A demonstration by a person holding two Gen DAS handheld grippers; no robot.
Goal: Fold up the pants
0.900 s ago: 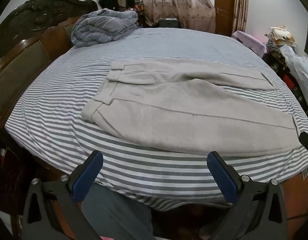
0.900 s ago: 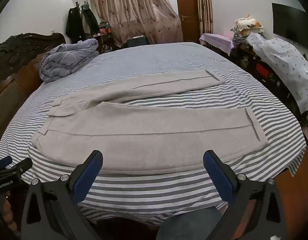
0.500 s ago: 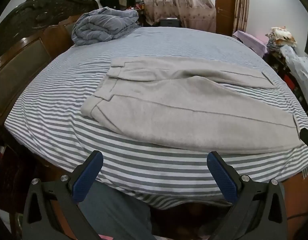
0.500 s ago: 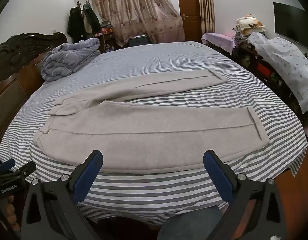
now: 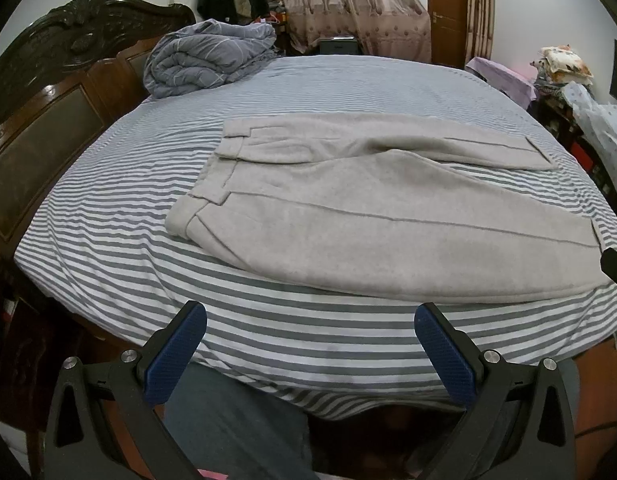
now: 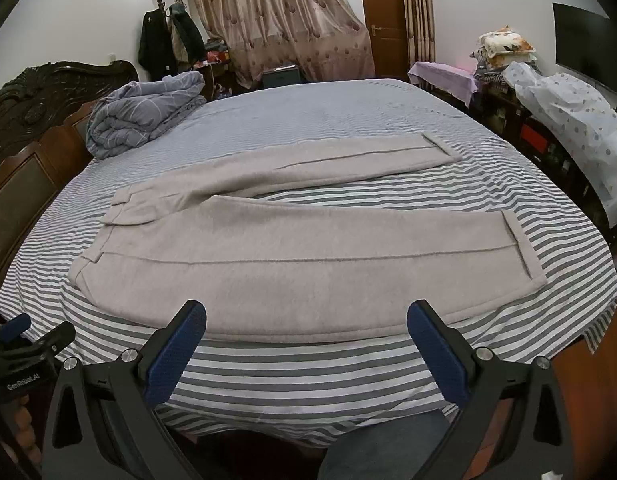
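Grey, woolly pants point(image 5: 348, 216) lie flat and unfolded on the striped sheet of the bed point(image 5: 316, 80), with the waistband toward the dark wooden headboard point(image 5: 48, 128) and the two legs spread apart toward the other end, the nearer leg close to the bed's front edge. The left gripper point(image 5: 310, 314) and the right gripper point(image 6: 306, 312) both hang above that front edge with their blue pads wide apart and nothing between them. A rolled grey-blue quilt point(image 5: 208, 58) sits at the far corner by the headboard.
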